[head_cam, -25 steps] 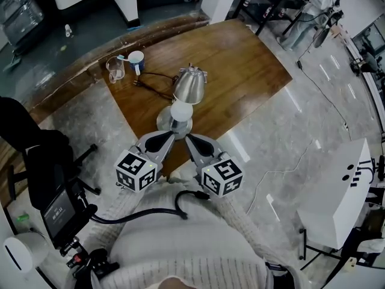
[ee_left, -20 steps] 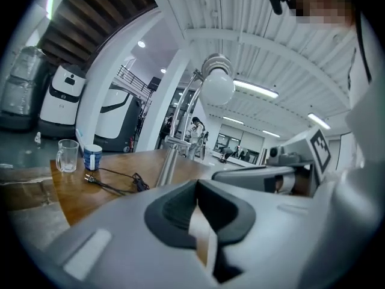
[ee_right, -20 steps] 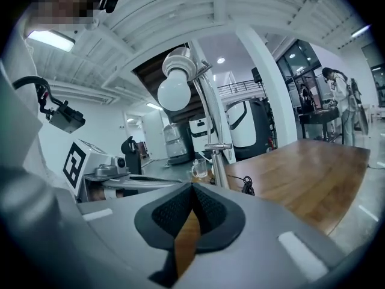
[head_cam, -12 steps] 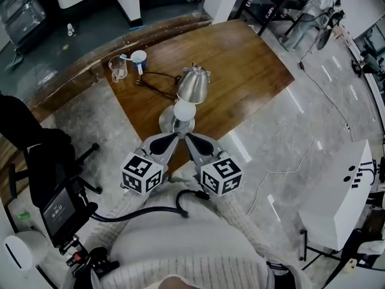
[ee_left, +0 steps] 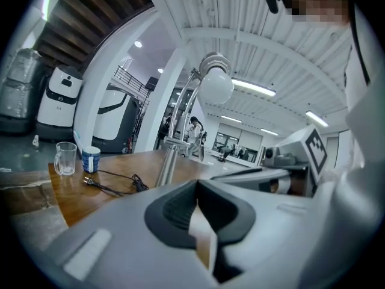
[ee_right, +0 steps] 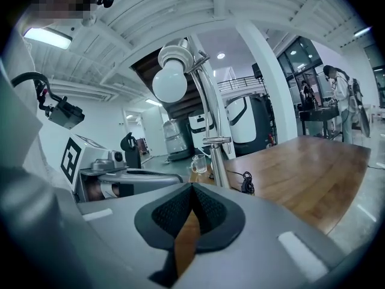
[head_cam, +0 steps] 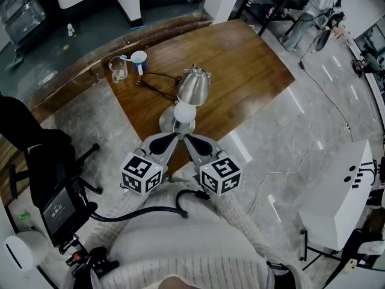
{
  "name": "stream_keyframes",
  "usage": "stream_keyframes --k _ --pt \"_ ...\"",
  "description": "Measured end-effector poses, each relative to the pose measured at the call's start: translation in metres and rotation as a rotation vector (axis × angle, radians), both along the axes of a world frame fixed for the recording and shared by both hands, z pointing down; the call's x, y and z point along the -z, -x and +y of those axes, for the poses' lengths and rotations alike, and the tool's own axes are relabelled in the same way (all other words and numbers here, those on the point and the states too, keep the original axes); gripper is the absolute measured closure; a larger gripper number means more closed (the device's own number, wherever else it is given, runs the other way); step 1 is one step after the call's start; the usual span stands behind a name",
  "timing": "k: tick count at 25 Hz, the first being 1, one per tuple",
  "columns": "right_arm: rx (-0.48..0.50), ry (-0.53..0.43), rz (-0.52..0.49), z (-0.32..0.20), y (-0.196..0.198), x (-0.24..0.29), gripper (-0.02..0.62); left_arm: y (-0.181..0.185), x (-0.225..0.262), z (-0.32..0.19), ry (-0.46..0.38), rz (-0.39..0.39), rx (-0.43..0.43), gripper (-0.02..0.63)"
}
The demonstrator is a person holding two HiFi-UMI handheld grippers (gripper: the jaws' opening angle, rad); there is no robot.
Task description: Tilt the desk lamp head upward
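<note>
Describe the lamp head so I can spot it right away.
On the wooden table, a desk lamp stands near the front edge. Its head is the shiny silver cone with a white bulb at its mouth, unlike the clear mug and blue-white cup.

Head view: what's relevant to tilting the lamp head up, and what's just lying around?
Job:
desk lamp
its bulb
left gripper, shut, empty
right gripper, shut, empty

Lying about:
glass mug
blue-and-white cup
black cord, loose on the table
</note>
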State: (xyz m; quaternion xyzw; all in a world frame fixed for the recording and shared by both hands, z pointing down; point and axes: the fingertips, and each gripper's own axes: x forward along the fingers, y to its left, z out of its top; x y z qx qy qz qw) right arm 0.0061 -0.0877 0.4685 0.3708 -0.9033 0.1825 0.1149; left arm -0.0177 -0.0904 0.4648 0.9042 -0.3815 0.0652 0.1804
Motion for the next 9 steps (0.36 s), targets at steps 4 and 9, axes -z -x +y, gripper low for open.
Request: stream_keyframes --k 4,9 --pt "0.014 0.002 0.005 0.0012 0.0025 0.0000 0.598 0.0016 -0.0009 -0.0012 0.015 0.005 0.002 0.598" --pt "0.018 0.003 0.012 0.0022 0.0004 -0.0025 0.597 0.0014 -0.0045 -0.0008 0.021 -0.005 0.001 0.598"
